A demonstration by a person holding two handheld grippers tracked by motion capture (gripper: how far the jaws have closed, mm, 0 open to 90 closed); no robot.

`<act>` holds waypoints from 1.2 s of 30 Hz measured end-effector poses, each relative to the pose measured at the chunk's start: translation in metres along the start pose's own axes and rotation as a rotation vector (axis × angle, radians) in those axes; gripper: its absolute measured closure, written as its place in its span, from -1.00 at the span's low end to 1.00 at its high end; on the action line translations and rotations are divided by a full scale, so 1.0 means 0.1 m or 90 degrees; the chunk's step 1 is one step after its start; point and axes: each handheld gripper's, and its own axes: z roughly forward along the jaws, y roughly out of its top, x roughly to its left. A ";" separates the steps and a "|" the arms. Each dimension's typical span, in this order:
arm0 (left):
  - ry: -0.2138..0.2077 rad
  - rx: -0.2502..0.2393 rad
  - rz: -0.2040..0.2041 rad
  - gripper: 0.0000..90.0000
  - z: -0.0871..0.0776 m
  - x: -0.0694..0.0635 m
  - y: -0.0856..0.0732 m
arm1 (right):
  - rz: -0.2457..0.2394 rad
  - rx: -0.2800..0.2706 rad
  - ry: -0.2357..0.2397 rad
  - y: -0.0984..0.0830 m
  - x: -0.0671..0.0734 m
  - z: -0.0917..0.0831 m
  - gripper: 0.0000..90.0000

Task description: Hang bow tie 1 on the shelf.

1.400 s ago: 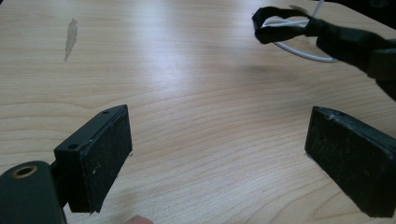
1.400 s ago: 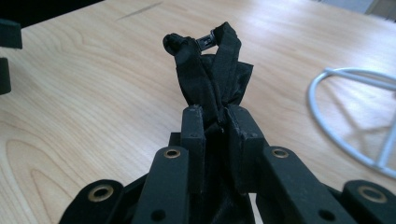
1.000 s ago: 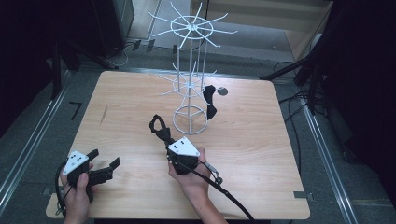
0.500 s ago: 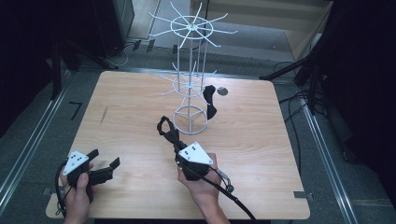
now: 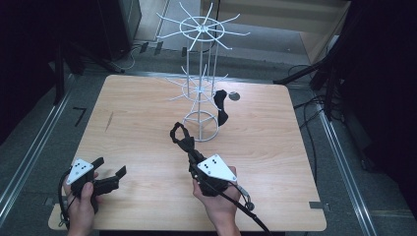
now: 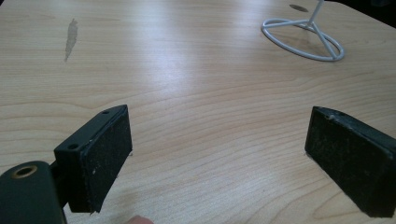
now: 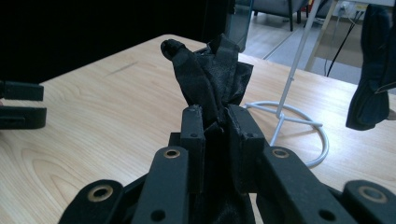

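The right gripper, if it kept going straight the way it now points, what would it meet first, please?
Probably the white wire rack: the right gripper, shut on a black cloth, points at its ring base. Depth is uncertain.

Black cloth in black jaws, a white wire rack, and a pale wood-grain worktop.

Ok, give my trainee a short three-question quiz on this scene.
1. True or false: the right gripper is shut on a black fabric piece.
2. What hangs on the white wire rack? A) another black fabric piece B) a red mug C) a key ring
3. How do the left gripper jaws stand?

Key: 1 true; 2 A; 3 wide apart above the wooden table, with nothing between them.
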 end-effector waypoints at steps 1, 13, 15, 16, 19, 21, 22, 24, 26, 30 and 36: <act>0.000 0.000 0.000 -0.82 0.00 0.00 0.00 | 0.000 -0.003 -0.001 0.01 -0.01 -0.02 0.75; 0.001 0.001 0.001 -0.82 0.00 0.00 0.00 | -0.001 -0.042 0.003 0.17 -0.01 -0.17 0.75; 0.001 0.001 0.001 -0.82 0.00 0.00 0.00 | -0.004 -0.048 0.005 0.20 -0.01 -0.19 0.75; 0.001 0.001 0.001 -0.82 0.00 0.00 0.00 | -0.009 -0.053 0.006 0.22 -0.01 -0.20 0.75; 0.000 0.001 0.001 -0.82 0.00 0.00 0.00 | -0.017 -0.069 0.004 0.26 0.00 -0.22 0.75; 0.001 0.001 0.001 -0.82 0.00 0.00 0.00 | -0.016 -0.079 0.003 0.27 0.00 -0.23 0.75; 0.000 0.001 0.002 -0.82 0.00 0.00 0.00 | -0.018 -0.083 0.002 0.28 0.00 -0.23 0.75; 0.000 0.001 0.002 -0.82 0.00 0.00 0.00 | -0.019 -0.091 0.002 0.30 -0.01 -0.24 0.75; 0.001 0.002 0.001 -0.82 0.00 0.00 0.00 | -0.022 -0.099 0.000 0.31 -0.01 -0.25 0.75; 0.002 0.000 0.001 -0.82 0.00 0.00 0.00 | -0.022 -0.109 -0.007 0.33 -0.04 -0.27 0.75; 0.002 0.001 0.002 -0.82 0.00 0.00 0.00 | -0.017 -0.116 -0.016 0.37 -0.08 -0.28 0.75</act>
